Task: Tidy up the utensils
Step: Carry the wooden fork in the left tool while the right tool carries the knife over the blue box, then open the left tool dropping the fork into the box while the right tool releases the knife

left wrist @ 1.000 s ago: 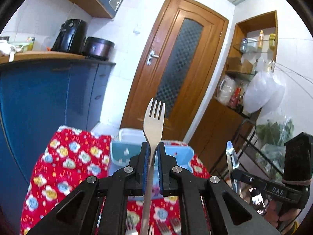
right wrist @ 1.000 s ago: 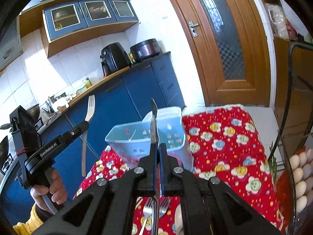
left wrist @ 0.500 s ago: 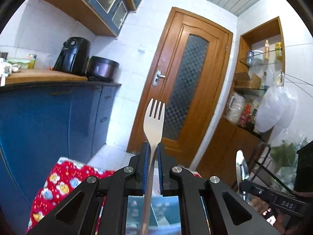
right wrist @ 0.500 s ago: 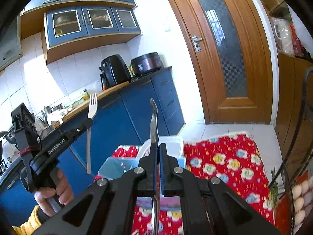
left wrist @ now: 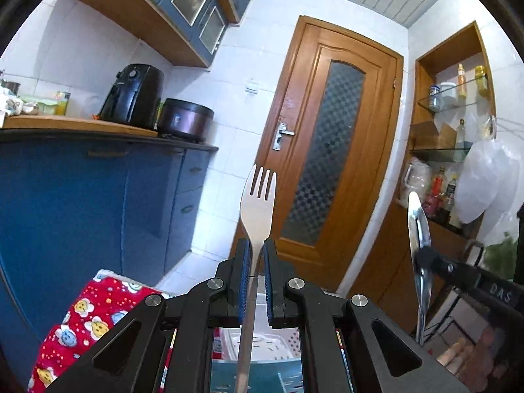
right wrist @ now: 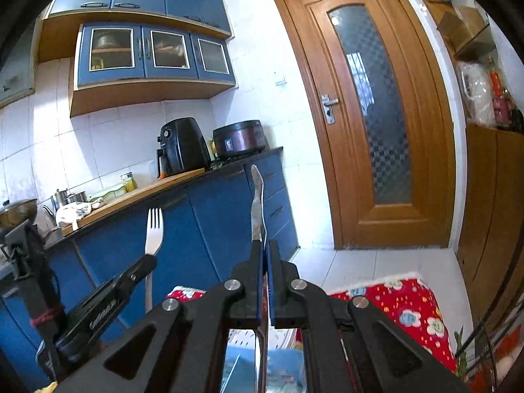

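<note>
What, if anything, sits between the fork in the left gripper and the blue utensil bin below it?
Nothing visible does. The left gripper is shut on the fork, tines up, and the blue bin shows directly beneath the jaws with only the fork's own handle across it. The right gripper, holding a spoon, stays off to the side.

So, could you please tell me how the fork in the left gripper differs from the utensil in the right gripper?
The fork shows its broad face, with four tines; the right utensil appears edge-on, a thin curved sliver, probably a spoon. The fork looks matte and pale; the right utensil is shiny and mirror-like. Both stand upright, head up, clamped at the neck by the left gripper and right gripper, above a blue bin.
</note>
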`<state>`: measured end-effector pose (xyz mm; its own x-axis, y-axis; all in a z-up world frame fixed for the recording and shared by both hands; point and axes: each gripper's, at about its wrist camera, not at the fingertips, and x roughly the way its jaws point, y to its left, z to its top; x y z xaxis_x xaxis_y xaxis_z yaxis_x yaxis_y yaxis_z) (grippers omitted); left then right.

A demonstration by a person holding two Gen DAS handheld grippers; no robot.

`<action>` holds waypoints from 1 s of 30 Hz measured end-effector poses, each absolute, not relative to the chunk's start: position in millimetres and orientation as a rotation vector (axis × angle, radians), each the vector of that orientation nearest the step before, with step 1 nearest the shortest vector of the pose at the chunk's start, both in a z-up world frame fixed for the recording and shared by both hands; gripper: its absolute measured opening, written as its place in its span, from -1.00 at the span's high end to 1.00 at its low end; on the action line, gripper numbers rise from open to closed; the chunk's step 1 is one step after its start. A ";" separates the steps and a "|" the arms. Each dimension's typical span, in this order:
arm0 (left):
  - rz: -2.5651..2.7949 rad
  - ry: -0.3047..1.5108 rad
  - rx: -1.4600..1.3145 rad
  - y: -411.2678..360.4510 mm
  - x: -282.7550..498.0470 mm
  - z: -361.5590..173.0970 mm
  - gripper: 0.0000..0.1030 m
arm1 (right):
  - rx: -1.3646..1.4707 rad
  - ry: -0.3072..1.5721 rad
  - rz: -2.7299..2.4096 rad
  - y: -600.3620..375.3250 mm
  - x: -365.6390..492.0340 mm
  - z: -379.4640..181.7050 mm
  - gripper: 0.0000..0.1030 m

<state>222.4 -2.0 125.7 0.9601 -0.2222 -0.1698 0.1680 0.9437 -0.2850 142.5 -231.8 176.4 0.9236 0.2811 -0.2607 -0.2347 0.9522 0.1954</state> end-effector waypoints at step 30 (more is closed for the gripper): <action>-0.093 0.201 -0.181 -20.0 197.3 82.6 0.83 | 0.055 0.289 0.260 -222.0 132.7 130.2 0.67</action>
